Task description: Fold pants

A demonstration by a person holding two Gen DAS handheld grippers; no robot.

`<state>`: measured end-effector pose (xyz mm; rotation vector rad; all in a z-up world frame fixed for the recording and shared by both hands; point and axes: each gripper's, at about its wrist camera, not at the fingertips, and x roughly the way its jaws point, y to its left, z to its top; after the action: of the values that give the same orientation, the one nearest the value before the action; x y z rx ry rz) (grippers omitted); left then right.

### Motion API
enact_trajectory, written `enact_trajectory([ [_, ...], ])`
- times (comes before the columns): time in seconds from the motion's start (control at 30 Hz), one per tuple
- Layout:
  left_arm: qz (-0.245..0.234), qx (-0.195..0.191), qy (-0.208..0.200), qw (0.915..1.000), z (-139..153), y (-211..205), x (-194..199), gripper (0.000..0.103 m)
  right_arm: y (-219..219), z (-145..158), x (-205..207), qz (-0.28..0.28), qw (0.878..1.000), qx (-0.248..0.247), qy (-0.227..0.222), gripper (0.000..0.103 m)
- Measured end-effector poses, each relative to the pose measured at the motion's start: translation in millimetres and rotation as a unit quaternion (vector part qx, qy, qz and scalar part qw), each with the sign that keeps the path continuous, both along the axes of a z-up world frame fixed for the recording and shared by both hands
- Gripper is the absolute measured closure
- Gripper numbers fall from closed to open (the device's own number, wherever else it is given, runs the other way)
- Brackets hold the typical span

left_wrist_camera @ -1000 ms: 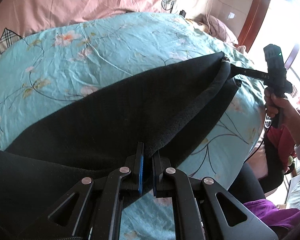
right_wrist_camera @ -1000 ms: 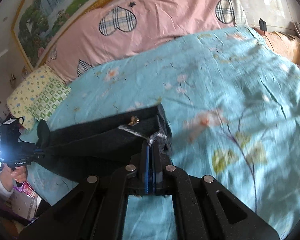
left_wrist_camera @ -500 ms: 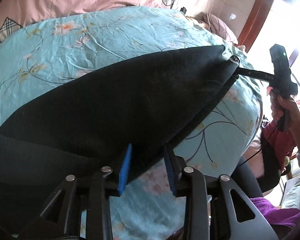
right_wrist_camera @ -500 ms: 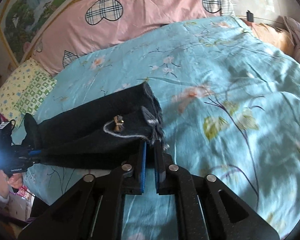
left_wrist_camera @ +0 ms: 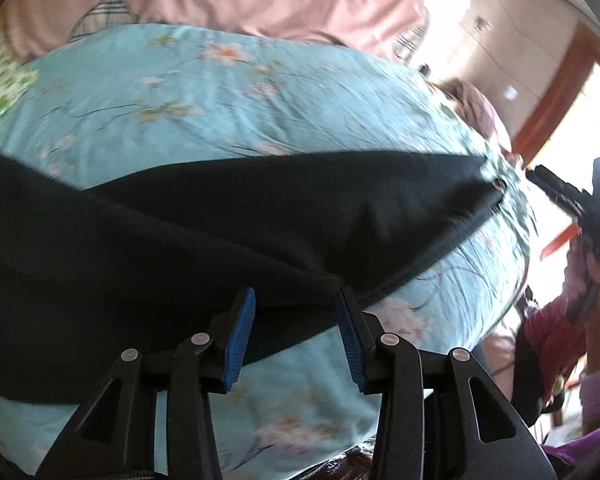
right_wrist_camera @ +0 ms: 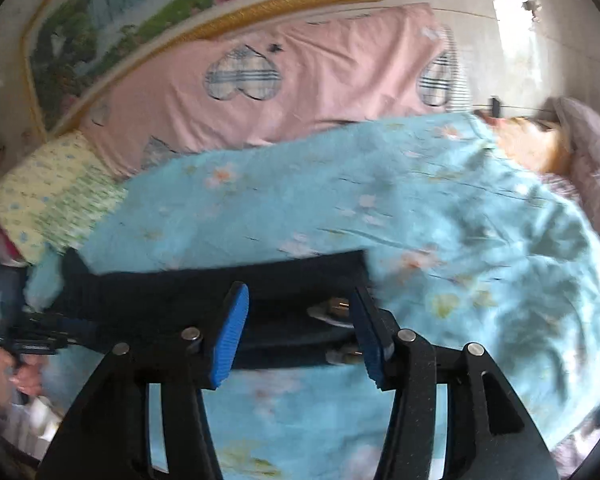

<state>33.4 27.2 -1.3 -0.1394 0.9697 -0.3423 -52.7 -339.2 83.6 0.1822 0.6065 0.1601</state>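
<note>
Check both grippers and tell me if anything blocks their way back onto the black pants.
Nothing visible does. The left gripper and right gripper are open right at the black pants, which lie alone on the blue floral bedspread.

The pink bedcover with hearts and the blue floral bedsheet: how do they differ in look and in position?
The pink bedcover is pale pink with plaid heart patches; the blue floral bedsheet is turquoise with blossoms and thin branches. The pink bedcover stands up at the far side below the framed painting, with nothing on it; the blue bedsheet lies flat and carries the black pants. Both are slightly wrinkled printed cloth.
</note>
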Motion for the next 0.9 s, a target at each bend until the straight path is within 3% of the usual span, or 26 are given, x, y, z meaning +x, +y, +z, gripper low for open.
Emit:
enact_trajectory([
  [0.1, 0.030, -0.004, -0.004, 0.9995, 6, 27, -1, 0.060, 25, -7, 15, 0.042, 0.999, 0.032, 0.013, 0.049],
  [0.57, 0.159, 0.001, -0.032, 0.9867, 30, 153, -9, 0.055, 145, -48, 58, 0.174, 0.981, 0.049, 0.069, 0.049],
  [0.9, 0.191, 0.028, -0.039, 0.9804, 38, 206, 4, 0.042, 200, -65, 79, 0.231, 0.966, 0.054, 0.102, 0.049],
])
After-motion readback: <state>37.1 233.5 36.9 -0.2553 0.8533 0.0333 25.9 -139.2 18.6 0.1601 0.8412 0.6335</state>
